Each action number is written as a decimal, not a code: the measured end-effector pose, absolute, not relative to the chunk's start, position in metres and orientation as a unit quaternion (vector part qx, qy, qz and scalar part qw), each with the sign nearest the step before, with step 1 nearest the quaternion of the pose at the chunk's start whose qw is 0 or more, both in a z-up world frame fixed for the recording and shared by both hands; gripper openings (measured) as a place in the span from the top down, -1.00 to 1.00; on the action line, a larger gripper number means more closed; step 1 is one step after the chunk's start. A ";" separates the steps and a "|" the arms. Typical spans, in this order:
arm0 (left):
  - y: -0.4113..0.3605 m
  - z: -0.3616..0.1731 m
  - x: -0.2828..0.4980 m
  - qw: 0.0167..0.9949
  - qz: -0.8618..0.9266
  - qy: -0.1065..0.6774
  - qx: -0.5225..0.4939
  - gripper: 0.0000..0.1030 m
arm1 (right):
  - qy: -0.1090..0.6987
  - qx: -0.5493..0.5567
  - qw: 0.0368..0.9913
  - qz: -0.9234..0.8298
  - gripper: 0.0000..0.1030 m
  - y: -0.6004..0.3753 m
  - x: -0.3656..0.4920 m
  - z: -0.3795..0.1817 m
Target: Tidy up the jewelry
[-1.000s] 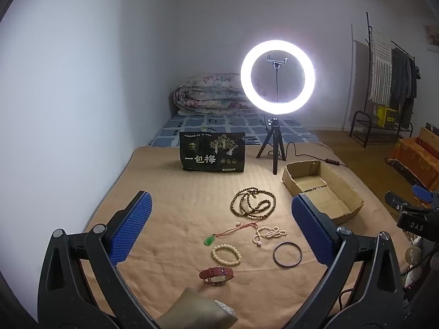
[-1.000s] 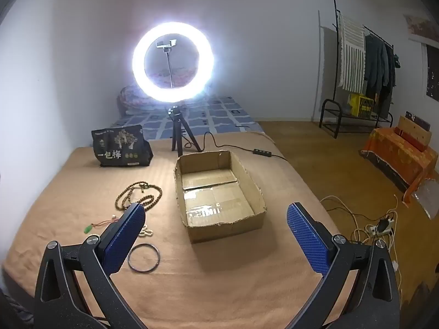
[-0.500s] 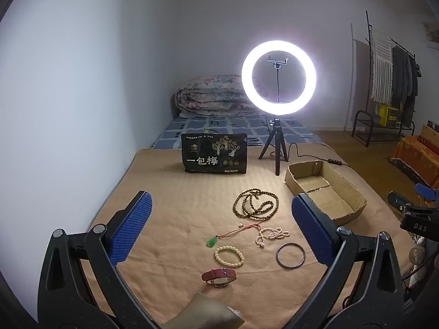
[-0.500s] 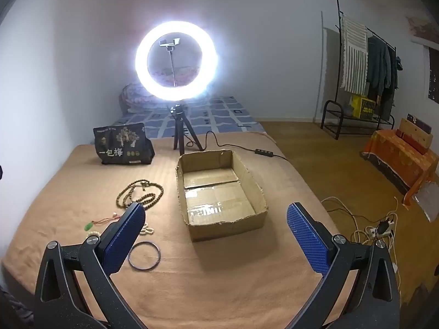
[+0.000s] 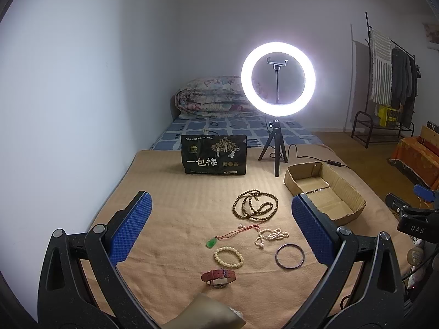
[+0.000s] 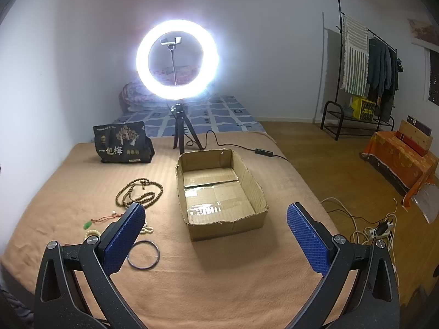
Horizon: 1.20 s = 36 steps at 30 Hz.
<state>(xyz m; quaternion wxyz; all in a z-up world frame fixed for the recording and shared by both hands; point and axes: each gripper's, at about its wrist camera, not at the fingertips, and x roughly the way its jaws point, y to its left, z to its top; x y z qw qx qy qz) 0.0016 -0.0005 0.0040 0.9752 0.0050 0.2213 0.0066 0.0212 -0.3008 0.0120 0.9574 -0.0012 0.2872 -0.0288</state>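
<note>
Tan bedspread (image 5: 170,219) carries the jewelry: beads (image 5: 255,205), bangle (image 5: 289,255), watch (image 5: 218,276), beside an empty cardboard box (image 6: 219,189). Both grippers hover, jaws wide. Best to lower squarely over one piece, then pinch.

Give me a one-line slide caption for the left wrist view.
Open left tongs above six jewelry pieces, from wooden bead necklace to red-strapped watch, with the empty cardboard box waiting alongside.

Left gripper (image 5: 219,230), right gripper (image 6: 216,235): fingers spread wide, nothing held
</note>
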 end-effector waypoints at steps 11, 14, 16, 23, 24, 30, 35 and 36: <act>0.001 0.004 0.004 0.975 0.008 0.220 0.006 -1.00 | 0.288 -0.003 0.957 -0.028 -0.99 -0.300 0.022 0.011; 0.001 0.003 0.002 0.976 0.008 0.218 0.007 -1.00 | 0.288 -0.003 0.957 -0.028 -0.99 -0.300 0.021 0.010; 0.001 0.003 0.002 0.976 0.007 0.218 0.007 -1.00 | 0.288 -0.002 0.957 -0.027 -0.99 -0.300 0.021 0.010; 0.002 0.006 0.002 0.976 0.007 0.218 0.006 -1.00 | 0.289 -0.004 0.957 -0.026 -0.99 -0.300 0.020 0.009; 0.002 0.007 0.002 0.976 0.007 0.218 0.006 -1.00 | 0.289 -0.004 0.957 -0.026 -0.99 -0.300 0.020 0.009; 0.002 0.007 0.002 0.976 0.007 0.218 0.007 -1.00 | 0.290 -0.004 0.957 -0.025 -0.99 -0.299 0.020 0.009; 0.002 0.007 0.002 0.976 0.007 0.217 0.006 -1.00 | 0.291 -0.007 0.956 -0.024 -0.99 -0.299 0.020 0.010; 0.002 0.007 0.002 0.976 0.007 0.218 0.006 -1.00 | 0.291 -0.007 0.956 -0.024 -0.99 -0.299 0.020 0.010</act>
